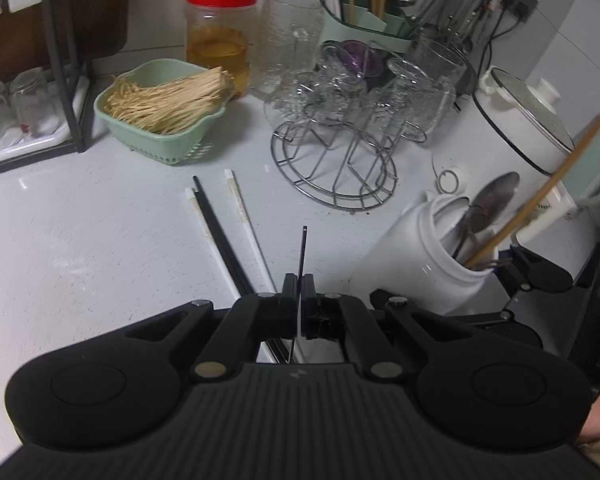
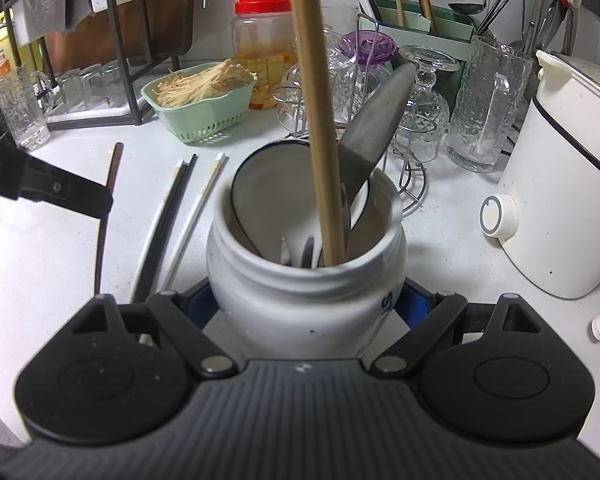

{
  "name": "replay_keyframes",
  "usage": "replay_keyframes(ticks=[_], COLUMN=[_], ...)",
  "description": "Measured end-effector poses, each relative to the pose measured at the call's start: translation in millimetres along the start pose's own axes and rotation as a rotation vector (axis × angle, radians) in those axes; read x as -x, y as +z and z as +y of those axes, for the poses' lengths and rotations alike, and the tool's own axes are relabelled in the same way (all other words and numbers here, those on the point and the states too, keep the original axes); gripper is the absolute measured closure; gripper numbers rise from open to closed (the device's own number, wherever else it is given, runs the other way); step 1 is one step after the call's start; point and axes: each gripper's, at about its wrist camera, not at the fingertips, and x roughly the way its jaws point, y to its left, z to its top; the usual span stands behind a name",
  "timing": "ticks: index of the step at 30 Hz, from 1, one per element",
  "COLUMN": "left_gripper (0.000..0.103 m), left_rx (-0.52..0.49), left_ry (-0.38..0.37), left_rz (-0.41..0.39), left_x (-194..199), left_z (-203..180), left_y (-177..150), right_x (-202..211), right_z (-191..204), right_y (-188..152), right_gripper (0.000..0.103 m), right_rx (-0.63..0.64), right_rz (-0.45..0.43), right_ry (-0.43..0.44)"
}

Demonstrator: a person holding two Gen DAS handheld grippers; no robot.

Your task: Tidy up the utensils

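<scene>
My left gripper point(image 1: 299, 286) is shut on a thin dark chopstick point(image 1: 302, 252) held above the counter; it also shows at the left of the right wrist view point(image 2: 107, 196). Two white chopsticks point(image 1: 244, 220) and a black one point(image 1: 216, 228) lie on the counter ahead of it. My right gripper point(image 2: 306, 308) is closed around a white ceramic jar point(image 2: 306, 296), which is tilted. The jar point(image 1: 424, 256) holds a wooden chopstick point(image 2: 318, 128), a metal spoon point(image 2: 376, 128), a white ladle point(image 2: 260, 192) and other utensils.
A green basket of enoki mushrooms point(image 1: 160, 108), a red-lidded jar point(image 1: 220, 36), a wire rack with glassware point(image 1: 340, 132) and a green utensil drainer point(image 1: 364, 20) stand at the back. A white cooker point(image 2: 556, 192) stands right. A dish rack point(image 1: 28, 112) stands left.
</scene>
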Motion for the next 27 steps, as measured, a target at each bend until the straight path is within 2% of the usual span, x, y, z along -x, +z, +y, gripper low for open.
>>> replay_keyframes(ticks=[15,23,27], left_gripper=[0.103,0.103,0.102], left_rx=[-0.069,0.026,0.211], left_ry=[-0.05,-0.058,-0.084], left_rz=[-0.034,0.02,0.056], left_x=[20,-1,-8], left_z=[-21,28,76], left_y=[9,2,-3], right_x=[-5,-6,-6], right_z=[0,0,0], right_y=[3,4,4], right_gripper=[0.011,0.011,0.012], right_rx=[0.02,0.018,0.011], right_rz=[-0.008,-0.011,-0.012], right_ry=[0.011,0.012,0.01])
